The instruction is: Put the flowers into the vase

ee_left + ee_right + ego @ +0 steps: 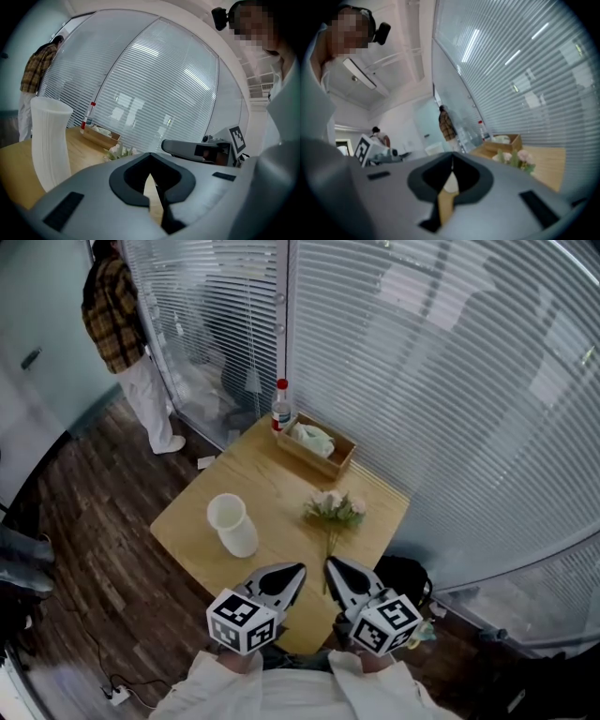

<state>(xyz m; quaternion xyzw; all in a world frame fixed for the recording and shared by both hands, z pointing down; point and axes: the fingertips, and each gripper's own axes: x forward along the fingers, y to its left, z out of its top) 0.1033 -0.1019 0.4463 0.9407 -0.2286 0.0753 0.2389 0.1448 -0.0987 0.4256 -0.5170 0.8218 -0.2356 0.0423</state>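
Jaws of right claw (451, 161) together, nothing gripped. Flowers (516, 159) lie on counter (548, 164) at 3 o'clock of the tips; wooden box (505, 143) at 2 o'clock. Blurred pale shape beyond the tips, possibly vase (451, 184).

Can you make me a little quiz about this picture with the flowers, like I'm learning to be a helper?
1. True or false: the flowers are already in the vase.
2. Pick one. What stands right beside the wooden box? A) a bottle with a red cap; B) a teapot; C) a lamp.
3. Fill the gap: the left gripper and the right gripper both have their jaws ____, with nothing between them.

Key
1. False: they lie on the table, apart from the vase.
2. A.
3. Shut.
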